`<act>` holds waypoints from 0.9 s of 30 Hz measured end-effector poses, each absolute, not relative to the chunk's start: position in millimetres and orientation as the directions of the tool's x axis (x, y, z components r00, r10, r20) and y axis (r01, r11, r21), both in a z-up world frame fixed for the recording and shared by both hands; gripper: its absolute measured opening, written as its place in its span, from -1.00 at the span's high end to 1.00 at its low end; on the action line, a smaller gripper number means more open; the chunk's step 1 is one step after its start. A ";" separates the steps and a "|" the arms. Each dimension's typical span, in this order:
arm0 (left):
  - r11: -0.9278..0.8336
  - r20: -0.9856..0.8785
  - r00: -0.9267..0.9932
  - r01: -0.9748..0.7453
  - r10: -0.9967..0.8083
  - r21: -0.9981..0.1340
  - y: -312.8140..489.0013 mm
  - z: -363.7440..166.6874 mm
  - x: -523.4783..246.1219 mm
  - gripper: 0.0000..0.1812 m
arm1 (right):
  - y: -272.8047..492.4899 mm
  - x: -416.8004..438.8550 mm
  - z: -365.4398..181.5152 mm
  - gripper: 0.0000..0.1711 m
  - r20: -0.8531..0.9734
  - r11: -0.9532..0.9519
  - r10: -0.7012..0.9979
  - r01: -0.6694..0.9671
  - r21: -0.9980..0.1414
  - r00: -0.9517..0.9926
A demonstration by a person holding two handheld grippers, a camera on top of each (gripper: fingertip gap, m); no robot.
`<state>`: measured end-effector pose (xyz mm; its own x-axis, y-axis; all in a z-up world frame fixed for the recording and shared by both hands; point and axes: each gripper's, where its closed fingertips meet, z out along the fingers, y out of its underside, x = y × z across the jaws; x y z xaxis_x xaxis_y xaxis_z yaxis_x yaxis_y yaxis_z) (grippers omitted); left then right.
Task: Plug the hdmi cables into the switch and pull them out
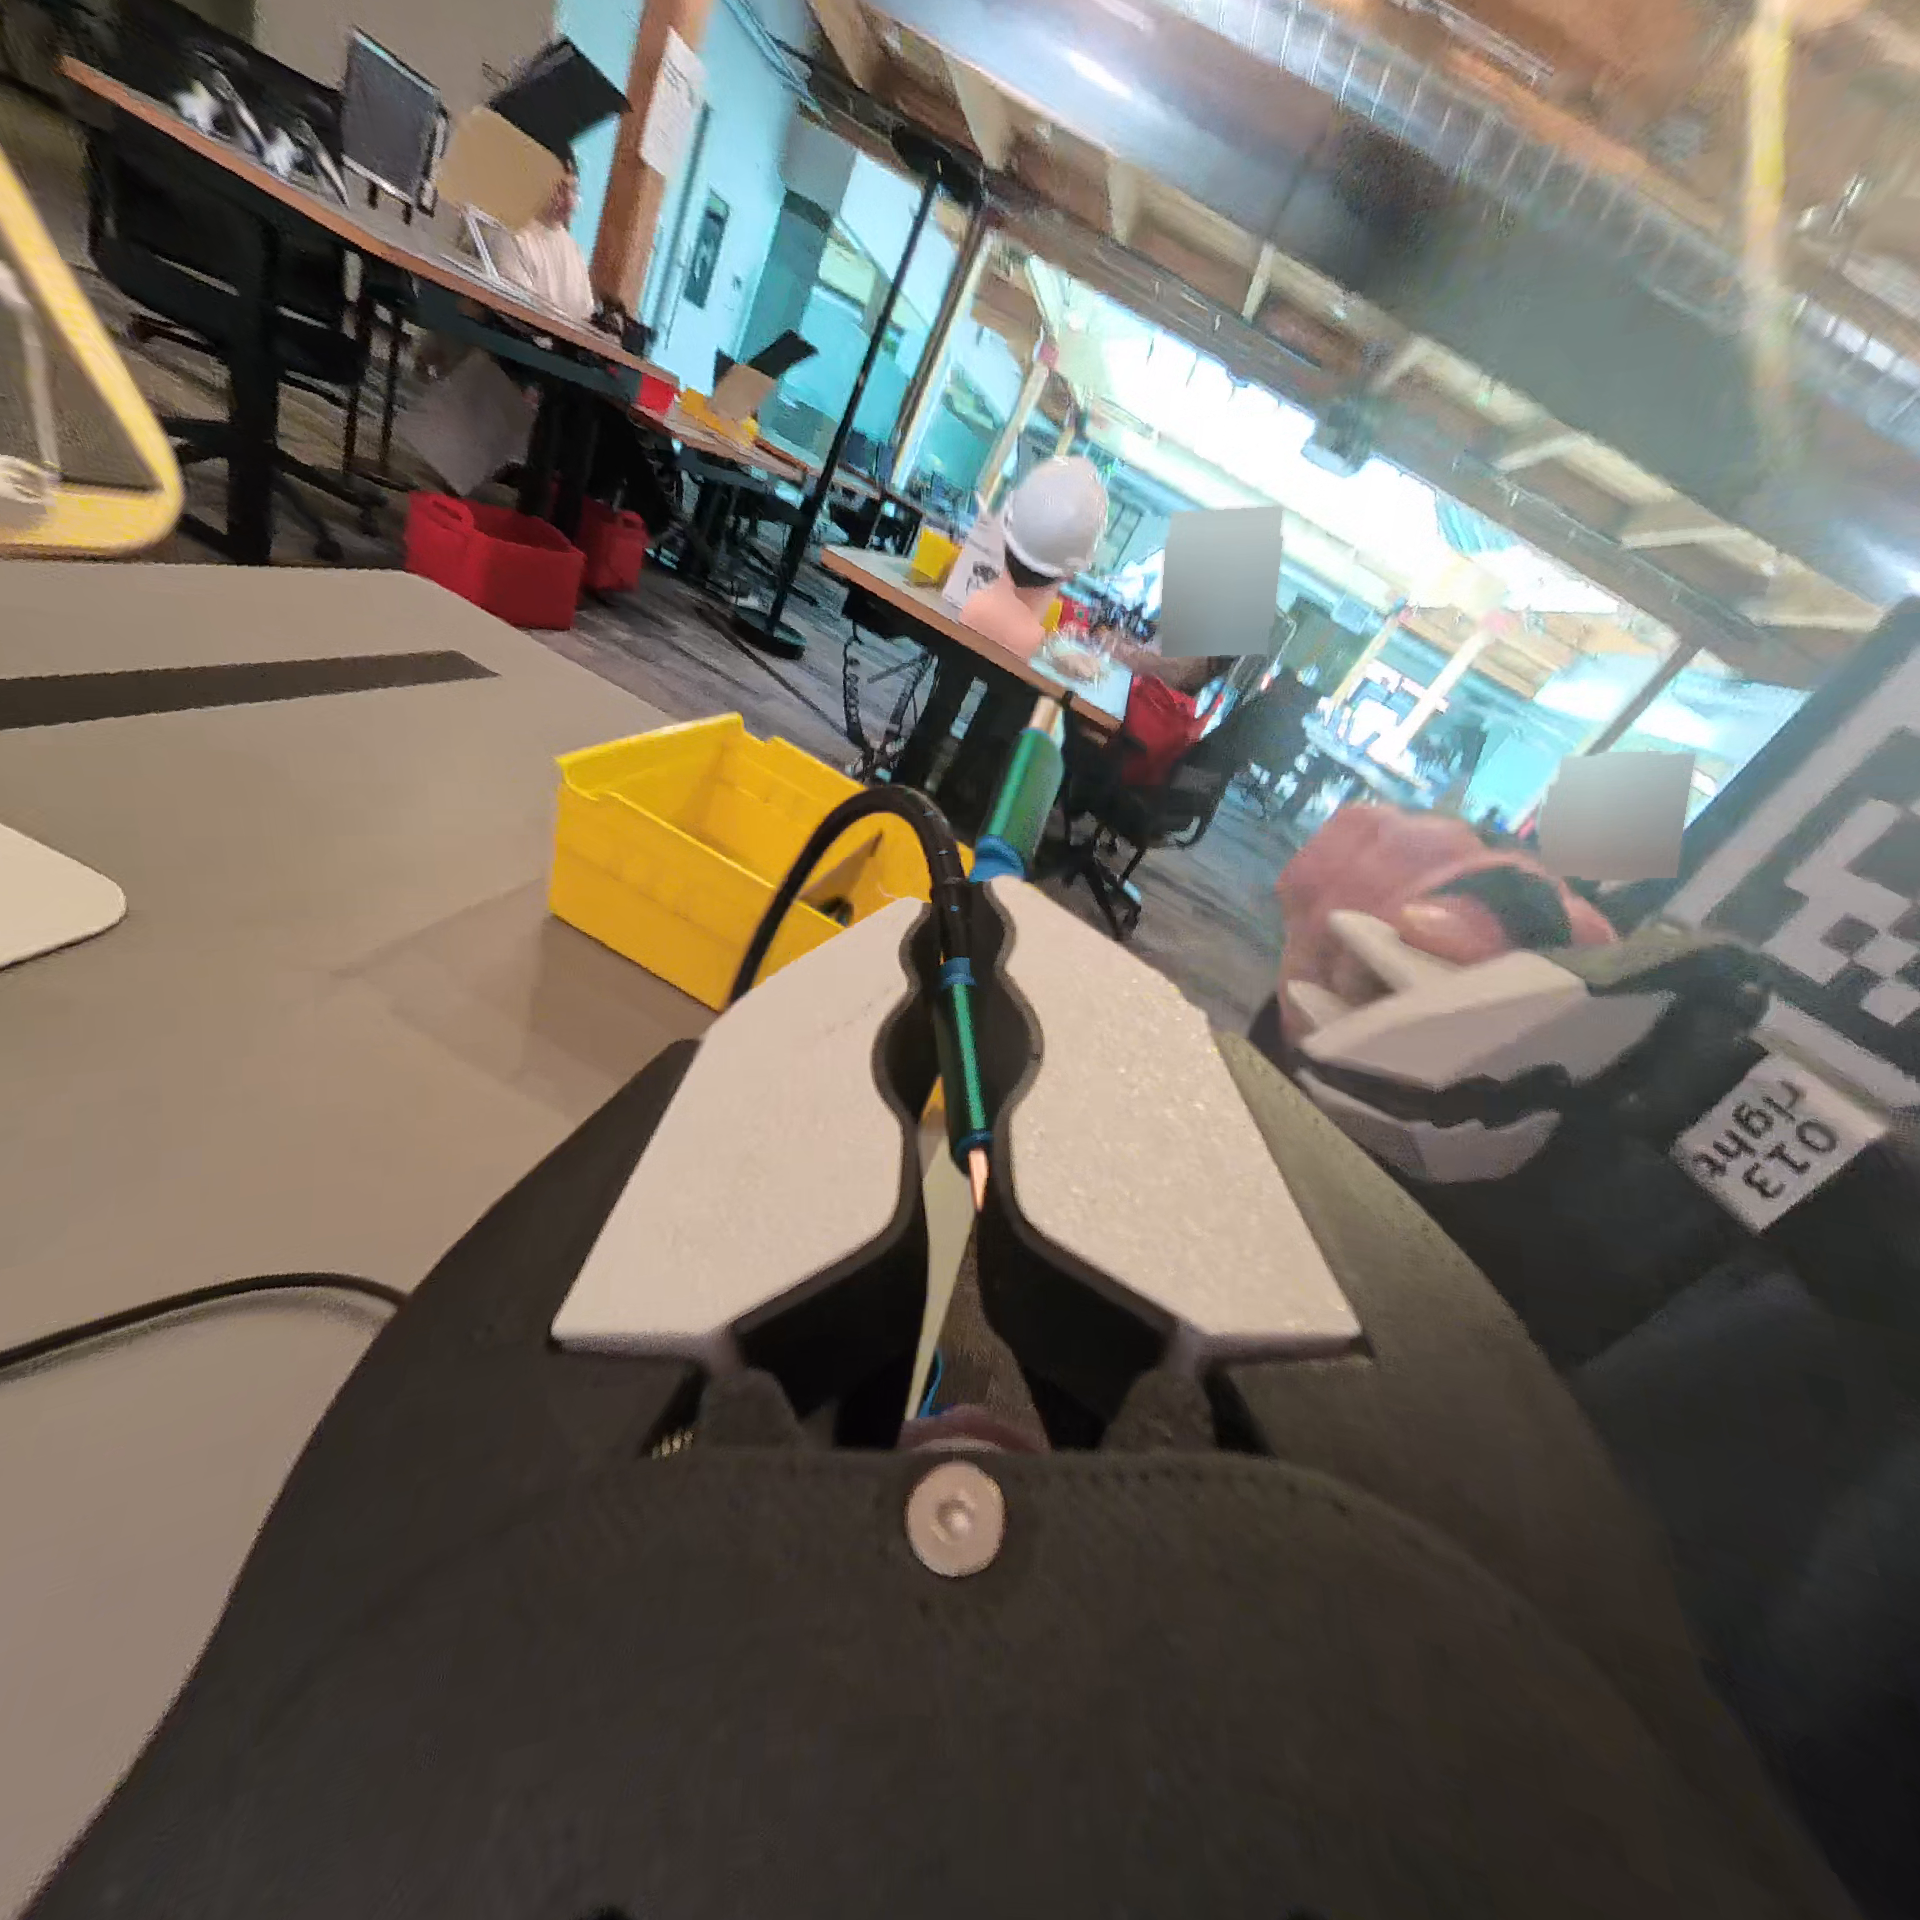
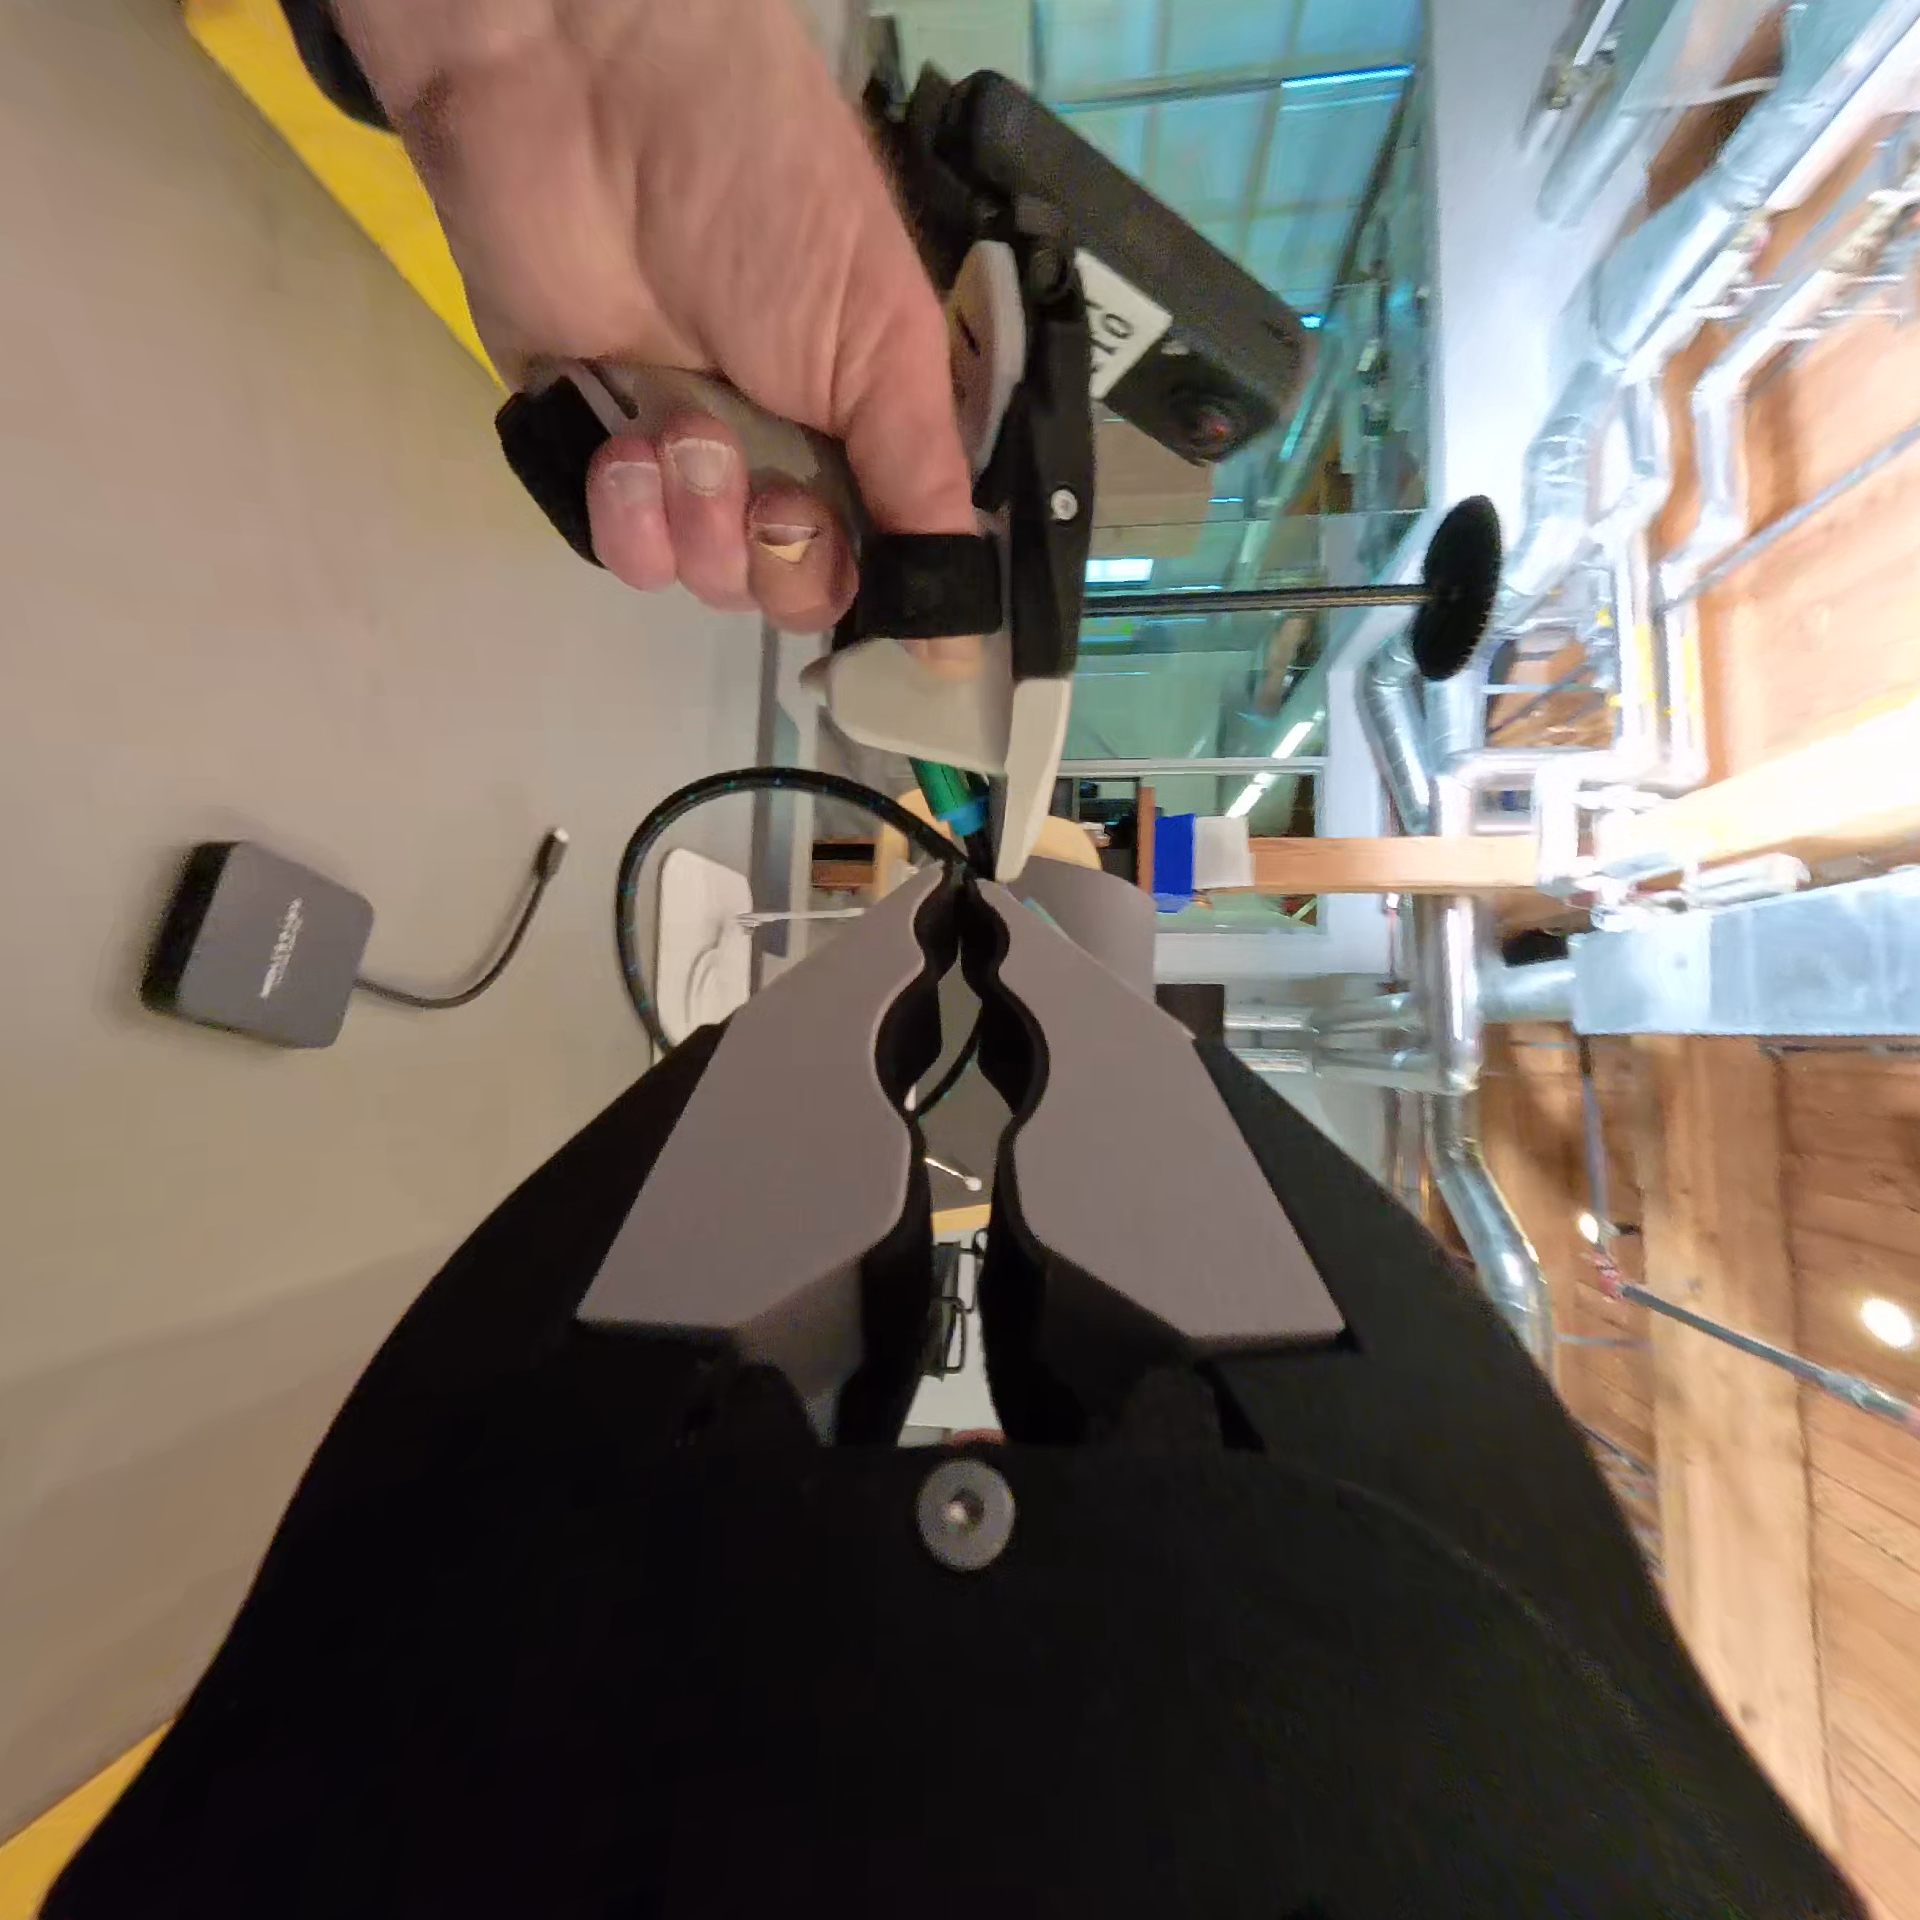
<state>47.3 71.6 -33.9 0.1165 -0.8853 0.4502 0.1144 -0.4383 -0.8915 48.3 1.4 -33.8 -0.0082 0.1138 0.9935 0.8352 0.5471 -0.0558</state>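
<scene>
Black braided cable [image 1: 940,883] pinched in left gripper [image 1: 961,914], right gripper [image 2: 961,883] clamping same cable, grey switch [image 2: 255,945] on table [image 2: 260,623]

The left wrist view is looking low across the grey table [image 1: 312,1039] toward a yellow bin [image 1: 675,862], close behind its own fingers. The right wrist view is sitting rolled sideways, the table filling its left side. Both are sharing the black cable [image 1: 831,852] [image 2: 665,831], and each is catching the other gripper.
</scene>
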 end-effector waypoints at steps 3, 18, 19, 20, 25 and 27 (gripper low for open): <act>-0.353 0.364 0.136 0.099 -0.922 -0.930 65.1 -26.1 47.6 0.95 | 9.3 54.9 -27.0 1.00 0.908 0.524 0.347 0.754 -0.396 0.235; -0.166 0.180 0.103 0.132 -0.978 -0.977 38.9 -8.7 52.4 0.95 | 24.6 49.1 -23.8 1.00 -0.183 -0.147 0.917 -0.126 -0.981 0.354; -0.165 0.179 0.095 0.139 -0.979 -0.977 37.1 -7.2 52.4 0.95 | 23.2 47.3 -23.6 1.00 -0.201 -0.161 0.922 -0.143 -0.976 0.332; -0.161 0.175 0.089 0.146 -0.981 -0.976 35.6 -5.6 52.2 0.95 | 21.5 46.9 -20.5 1.00 -0.214 -0.166 0.926 -0.175 -0.970 0.312; -0.141 0.155 0.072 0.167 -0.985 -0.976 31.3 -0.3 50.6 0.95 | 19.1 50.5 -9.1 0.86 -0.306 -0.227 0.926 -0.320 -0.920 0.220; -0.127 0.139 0.061 0.175 -0.988 -0.976 28.0 1.6 50.9 0.95 | 17.3 50.6 -6.3 0.84 -0.348 -0.270 0.923 -0.369 -0.889 0.163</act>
